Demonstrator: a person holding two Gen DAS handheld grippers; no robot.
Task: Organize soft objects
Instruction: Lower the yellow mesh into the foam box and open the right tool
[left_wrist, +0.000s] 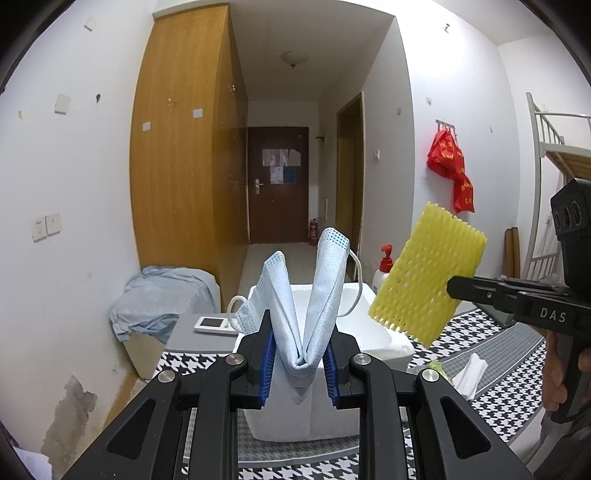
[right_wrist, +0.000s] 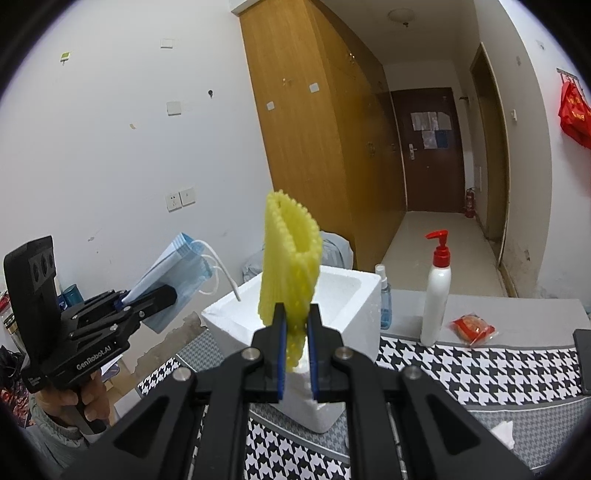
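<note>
From the left wrist, we see our left gripper (left_wrist: 301, 363) pinching a folded blue mask (left_wrist: 306, 302) just above the white foam box (left_wrist: 373, 325). To the box's right, a yellow foam net (left_wrist: 424, 273) hangs from the right gripper (left_wrist: 452, 286).

From the right wrist, our right gripper (right_wrist: 295, 341) clamps the net (right_wrist: 290, 258) in front of the box (right_wrist: 347, 295); the mask (right_wrist: 173, 266) is left of the box.
</note>
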